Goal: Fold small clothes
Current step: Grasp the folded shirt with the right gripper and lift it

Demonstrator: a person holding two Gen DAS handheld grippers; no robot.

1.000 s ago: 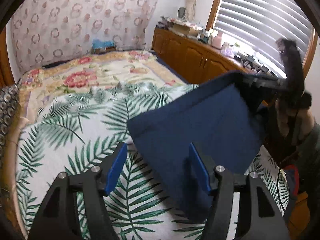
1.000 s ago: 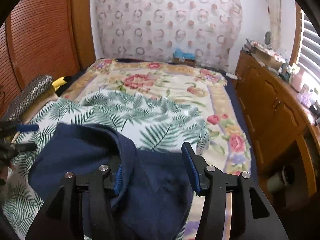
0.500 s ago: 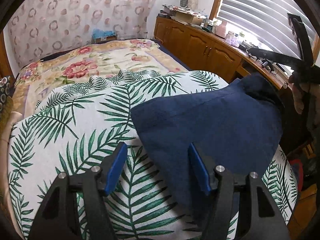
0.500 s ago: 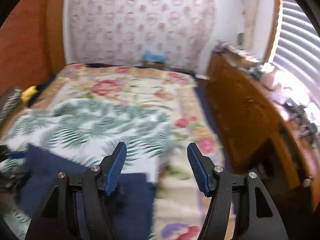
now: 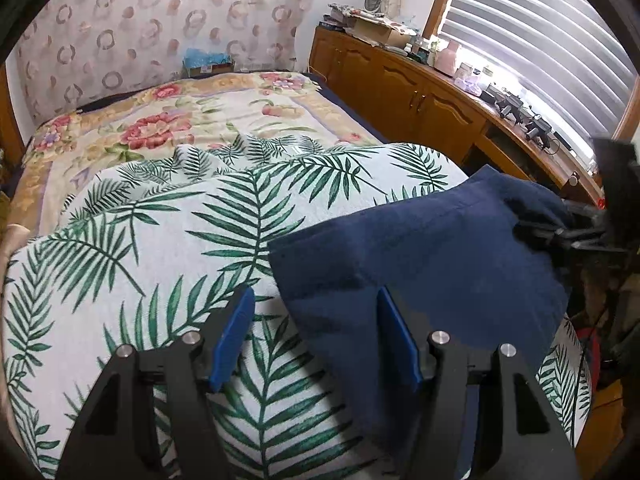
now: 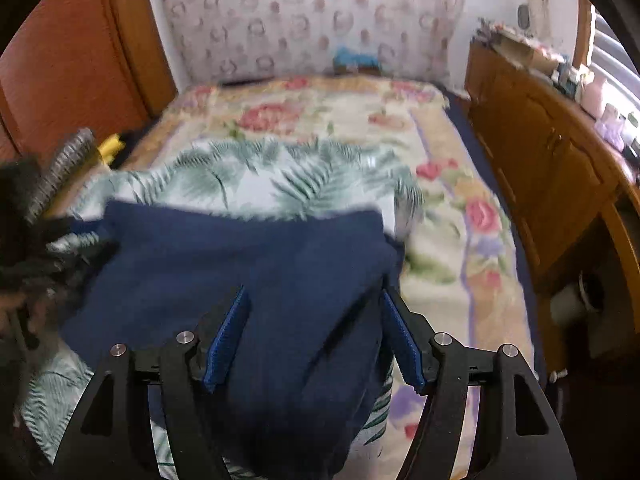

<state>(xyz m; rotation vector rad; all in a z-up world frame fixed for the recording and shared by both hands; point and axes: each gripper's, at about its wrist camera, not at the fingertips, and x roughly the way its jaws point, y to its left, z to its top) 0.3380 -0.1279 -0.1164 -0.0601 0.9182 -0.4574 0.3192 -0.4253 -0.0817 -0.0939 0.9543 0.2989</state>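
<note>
A dark blue garment (image 5: 424,256) lies spread on the palm-leaf blanket (image 5: 160,240) at the near right of the bed. My left gripper (image 5: 316,336) is open, low over the garment's near left edge, holding nothing. My right gripper (image 6: 316,336) is open, with the blue garment (image 6: 256,264) lying between and under its fingers. In the left wrist view the right gripper (image 5: 560,236) shows at the garment's far right corner. The right wrist view is blurred.
A floral bedspread (image 5: 160,120) covers the far half of the bed. Wooden cabinets (image 5: 420,96) with clutter on top run along the right under a blinded window. A wooden wardrobe (image 6: 60,64) stands on the left, with a patterned cushion (image 6: 60,176) beside it.
The garment has come down from hanging in the air to lying flat on the blanket. My right gripper let it go, swung away, then came back over it.
</note>
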